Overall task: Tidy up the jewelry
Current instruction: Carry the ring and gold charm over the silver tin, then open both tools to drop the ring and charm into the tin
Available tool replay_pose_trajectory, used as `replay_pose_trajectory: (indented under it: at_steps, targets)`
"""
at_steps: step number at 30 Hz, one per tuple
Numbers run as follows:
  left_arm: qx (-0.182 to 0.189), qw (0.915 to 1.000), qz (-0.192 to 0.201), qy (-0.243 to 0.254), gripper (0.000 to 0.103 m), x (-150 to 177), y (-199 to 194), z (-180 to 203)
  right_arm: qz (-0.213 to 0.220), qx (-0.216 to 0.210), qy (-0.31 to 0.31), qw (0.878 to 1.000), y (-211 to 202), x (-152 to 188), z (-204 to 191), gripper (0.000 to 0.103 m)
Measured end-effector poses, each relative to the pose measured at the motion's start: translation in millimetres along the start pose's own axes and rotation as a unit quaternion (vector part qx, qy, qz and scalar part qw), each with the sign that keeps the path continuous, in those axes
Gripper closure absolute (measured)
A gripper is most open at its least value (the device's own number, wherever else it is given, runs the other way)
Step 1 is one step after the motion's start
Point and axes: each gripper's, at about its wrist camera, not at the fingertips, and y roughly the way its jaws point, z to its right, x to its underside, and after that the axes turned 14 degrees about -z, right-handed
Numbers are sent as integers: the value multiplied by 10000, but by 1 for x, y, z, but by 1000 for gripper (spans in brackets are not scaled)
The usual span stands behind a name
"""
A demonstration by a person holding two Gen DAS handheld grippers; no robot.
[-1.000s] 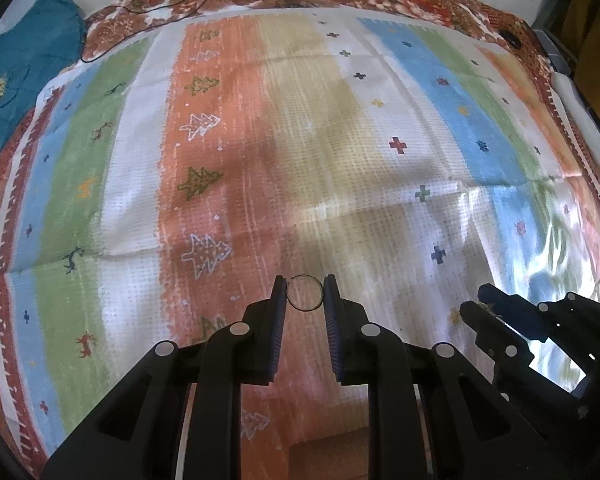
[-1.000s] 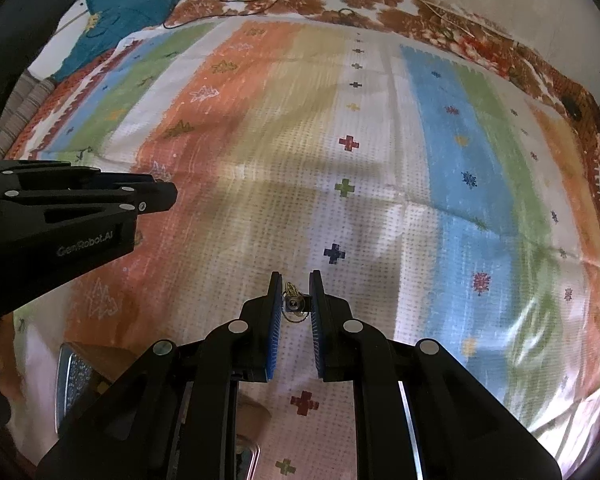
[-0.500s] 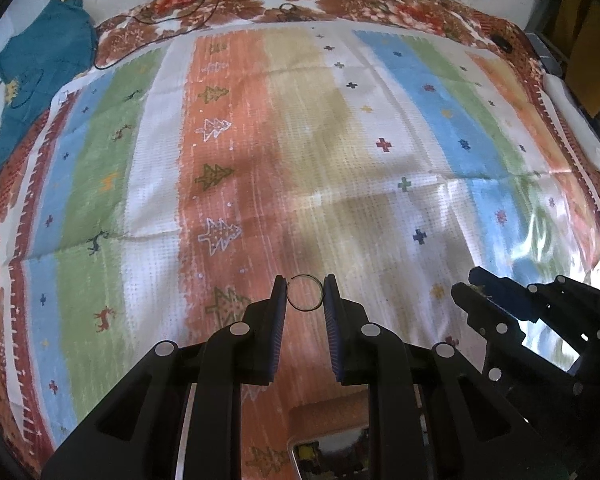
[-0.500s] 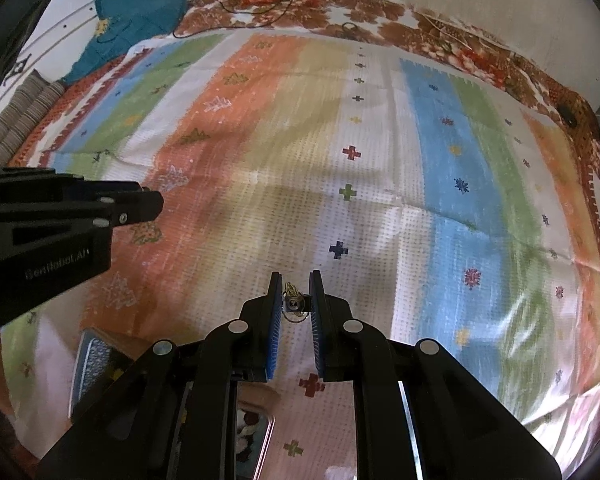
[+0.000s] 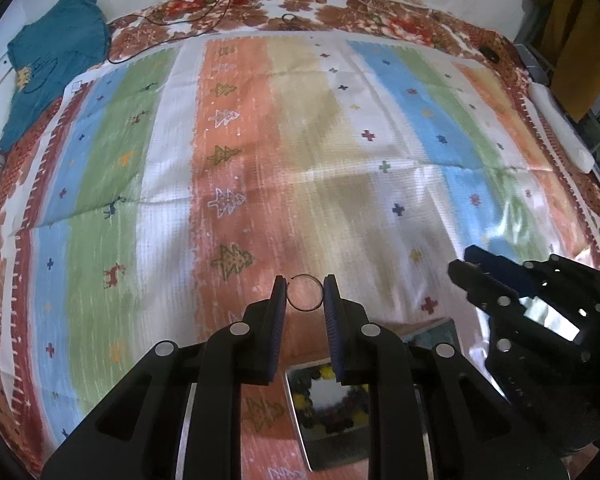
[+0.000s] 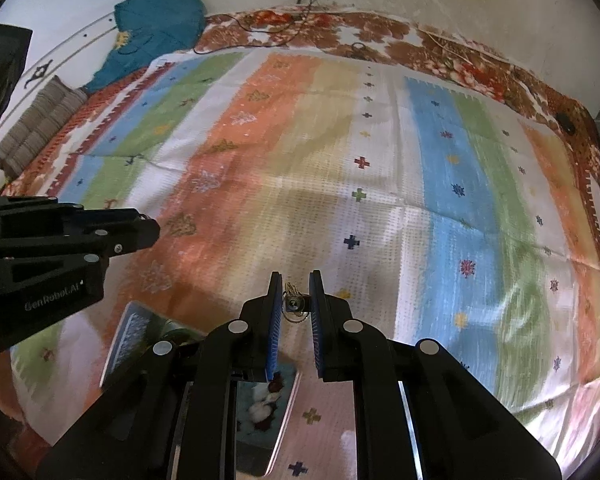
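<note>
My left gripper point(image 5: 305, 294) is shut on a thin wire hoop ring point(image 5: 305, 294), held above the striped cloth point(image 5: 180, 184). My right gripper point(image 6: 295, 303) is shut on a small gold earring point(image 6: 294, 304) with a dangling part. A metal jewelry tin point(image 5: 332, 412) with small colored pieces inside lies below the left gripper. In the right wrist view the tin point(image 6: 260, 412) lies under the fingers, its open lid point(image 6: 130, 344) to the left. Each gripper shows in the other's view: the right gripper point(image 5: 476, 270), the left gripper point(image 6: 140, 232).
A teal garment point(image 5: 56, 56) lies at the far left corner, also in the right wrist view point(image 6: 156, 28). Dark cables point(image 5: 220, 0) run over the flowered blanket edge point(image 5: 340, 4). A folded striped cloth point(image 6: 36, 128) sits at the left. A white roll point(image 5: 560, 128) lies at the right edge.
Both grippers have risen and pulled back with their pieces still held. The jewelry tin has come into view beneath them, and more of the cloth shows.
</note>
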Motion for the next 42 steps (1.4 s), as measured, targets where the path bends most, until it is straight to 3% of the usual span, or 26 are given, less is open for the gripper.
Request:
replay_pose_trajectory:
  at_steps: [27,28,29,32,42]
  targets:
    - [246,9988,299,289,84,68,-39,22,18,-381,-150,9992,-22,45,-21,88]
    - [282,9988,298,259,76,69,-40,22,-1,-405,-150,9991,-22,46,-21,88]
    - [304,9988,297,233,64,70,-40,21,-18,-415,-140,9990,-21,46,-22,87]
    - [290,9990,323,138,62,74,-43,17,-11,-377,-87,9993,-23,51,-19,64]
    - [234,9990,370,-18,56,100,-49,5,150,-325,99,9993,-39,70,-9,56]
